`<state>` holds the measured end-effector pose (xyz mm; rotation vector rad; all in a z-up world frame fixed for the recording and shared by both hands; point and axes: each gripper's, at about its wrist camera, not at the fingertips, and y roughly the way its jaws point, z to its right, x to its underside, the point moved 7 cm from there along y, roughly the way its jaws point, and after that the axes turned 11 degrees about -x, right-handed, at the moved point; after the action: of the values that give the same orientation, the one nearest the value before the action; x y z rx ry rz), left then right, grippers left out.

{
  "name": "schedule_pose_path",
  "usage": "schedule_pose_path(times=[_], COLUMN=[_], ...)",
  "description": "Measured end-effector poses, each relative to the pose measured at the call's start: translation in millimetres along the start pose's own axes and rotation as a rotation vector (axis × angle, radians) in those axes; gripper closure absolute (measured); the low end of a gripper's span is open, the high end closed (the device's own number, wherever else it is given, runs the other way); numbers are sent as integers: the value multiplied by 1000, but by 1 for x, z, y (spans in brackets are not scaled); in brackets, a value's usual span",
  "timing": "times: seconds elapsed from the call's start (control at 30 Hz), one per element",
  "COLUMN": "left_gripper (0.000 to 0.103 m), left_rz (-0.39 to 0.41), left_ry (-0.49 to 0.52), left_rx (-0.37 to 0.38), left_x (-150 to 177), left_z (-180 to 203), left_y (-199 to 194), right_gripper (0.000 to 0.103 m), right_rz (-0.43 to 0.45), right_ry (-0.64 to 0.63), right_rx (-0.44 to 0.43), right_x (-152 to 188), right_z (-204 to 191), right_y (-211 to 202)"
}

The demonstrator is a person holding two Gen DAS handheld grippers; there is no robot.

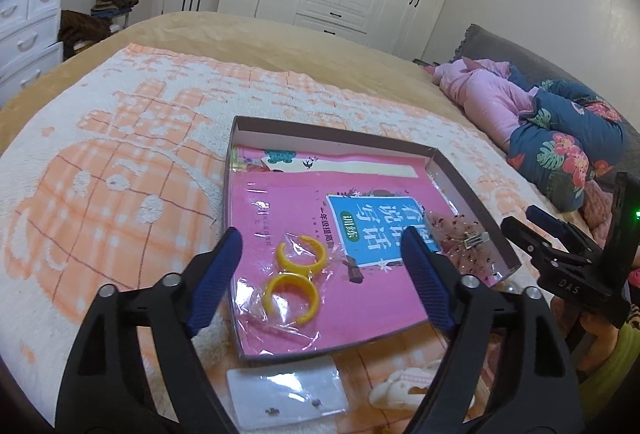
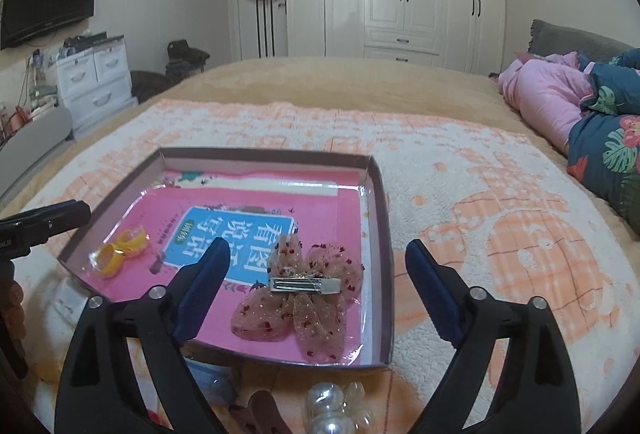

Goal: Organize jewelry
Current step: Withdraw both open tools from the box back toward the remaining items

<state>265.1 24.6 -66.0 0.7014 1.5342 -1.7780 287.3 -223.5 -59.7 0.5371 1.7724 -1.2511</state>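
A shallow cardboard tray (image 1: 472, 193) (image 2: 380, 218) with a pink book inside lies on the bed. Two yellow rings in a clear bag (image 1: 294, 276) (image 2: 120, 250) lie in it, between the fingers of my open left gripper (image 1: 320, 266). A pink sheer bow hair clip (image 2: 304, 290) (image 1: 468, 242) lies in the tray's near right part, between the fingers of my open right gripper (image 2: 316, 274). Both grippers are empty and hover over the tray's near edge. The right gripper also shows in the left wrist view (image 1: 560, 254).
In front of the tray on the orange-and-white blanket (image 2: 500, 213) lie a clear bag with small studs (image 1: 288, 394), a cream hair clip (image 1: 408, 386), pearl pieces (image 2: 332, 406) and a brown clip (image 2: 260, 414). Pink and floral bedding (image 2: 580, 101) lies at the right.
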Motion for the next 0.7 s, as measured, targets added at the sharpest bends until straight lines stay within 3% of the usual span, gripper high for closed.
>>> schedule_pose_path(times=[0.23,0.7], left_gripper=[12,11], left_rz=[42,111], left_ry=[-13,-18], left_rx=[-5,4], left_x=[-3,2], left_z=[1,7], left_y=[-21,-68], right_gripper=[9,8], right_rz=[80,134], right_ry=[6,-13], right_rx=[5,-15], right_x=[-3,5], right_z=[-1,-13], right_y=[-37,-92])
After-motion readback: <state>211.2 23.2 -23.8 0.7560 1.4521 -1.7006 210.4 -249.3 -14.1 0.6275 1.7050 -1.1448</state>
